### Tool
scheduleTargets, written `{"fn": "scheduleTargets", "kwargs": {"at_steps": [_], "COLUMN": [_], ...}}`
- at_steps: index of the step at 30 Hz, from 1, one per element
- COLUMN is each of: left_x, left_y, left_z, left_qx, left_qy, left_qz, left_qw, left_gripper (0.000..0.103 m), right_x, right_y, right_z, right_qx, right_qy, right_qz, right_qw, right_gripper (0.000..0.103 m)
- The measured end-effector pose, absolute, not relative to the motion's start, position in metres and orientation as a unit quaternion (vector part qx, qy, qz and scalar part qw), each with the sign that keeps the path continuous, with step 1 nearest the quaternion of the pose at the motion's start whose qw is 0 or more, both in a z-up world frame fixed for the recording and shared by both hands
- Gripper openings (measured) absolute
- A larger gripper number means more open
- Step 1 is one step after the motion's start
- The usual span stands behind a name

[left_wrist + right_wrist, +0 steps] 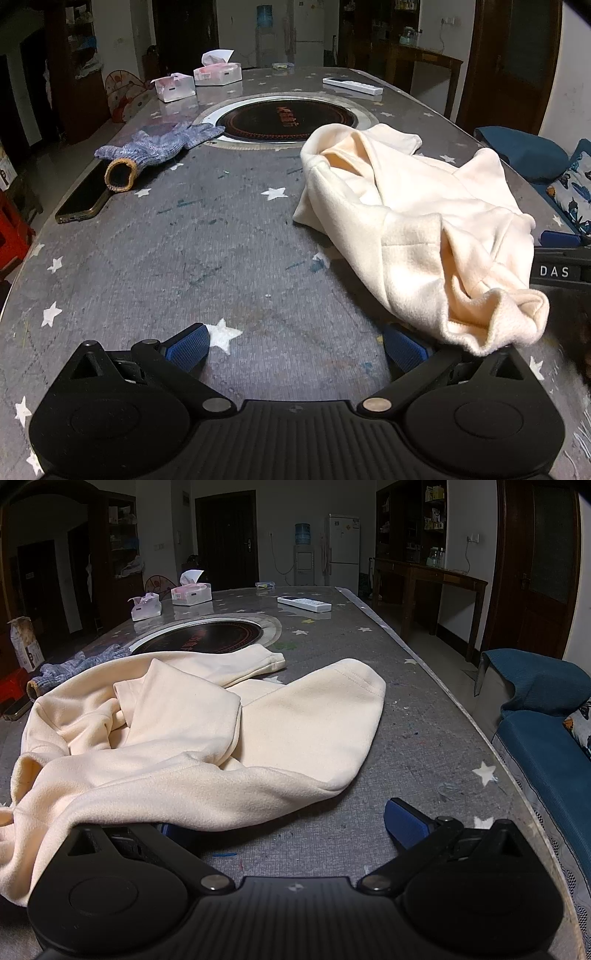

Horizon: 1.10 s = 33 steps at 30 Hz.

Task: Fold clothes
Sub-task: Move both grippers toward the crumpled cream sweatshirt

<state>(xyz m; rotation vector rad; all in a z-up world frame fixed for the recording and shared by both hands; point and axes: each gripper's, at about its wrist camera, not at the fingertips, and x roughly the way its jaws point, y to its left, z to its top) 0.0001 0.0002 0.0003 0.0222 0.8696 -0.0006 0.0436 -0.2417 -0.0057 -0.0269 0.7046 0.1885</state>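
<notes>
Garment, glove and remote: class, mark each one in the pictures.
Garment (303, 716): right wrist view, flat cream panel.
Glove (159, 149): left wrist view, knitted palm.
Remote (303, 603): right wrist view, white body.

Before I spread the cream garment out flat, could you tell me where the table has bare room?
Bare cloth runs between the cream garment and the glove and phone, down to the left gripper. A narrower strip lies between the garment and the table's sofa-side edge. The far end is crowded: tissue boxes, remote.

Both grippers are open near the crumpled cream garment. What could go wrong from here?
The crumpled cream fleece garment is draped over the right gripper, whose left finger is buried, so a close may grab several layers. Dragging the garment could sweep the grey knit glove or the dark smartphone off the table edge.
</notes>
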Motion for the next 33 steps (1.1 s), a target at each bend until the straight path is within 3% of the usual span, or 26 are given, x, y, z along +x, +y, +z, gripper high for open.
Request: {"fn": "scheduleTargets", "kwargs": {"at_steps": [33], "left_x": [-0.043], "left_y": [-0.001], "left_z": [0.034], "left_qx": [0.016], "left_qy": [0.383], "left_qz": [0.013], "left_qw": [0.924], "left_gripper": [0.103], "right_x": [-0.035], "right_y": [-0.257], "right_z": [0.042], "right_qx": [-0.015], "right_qy": [0.291], "right_qz": [0.165], "right_qw": [0.942], "right_gripper": [0.103]}}
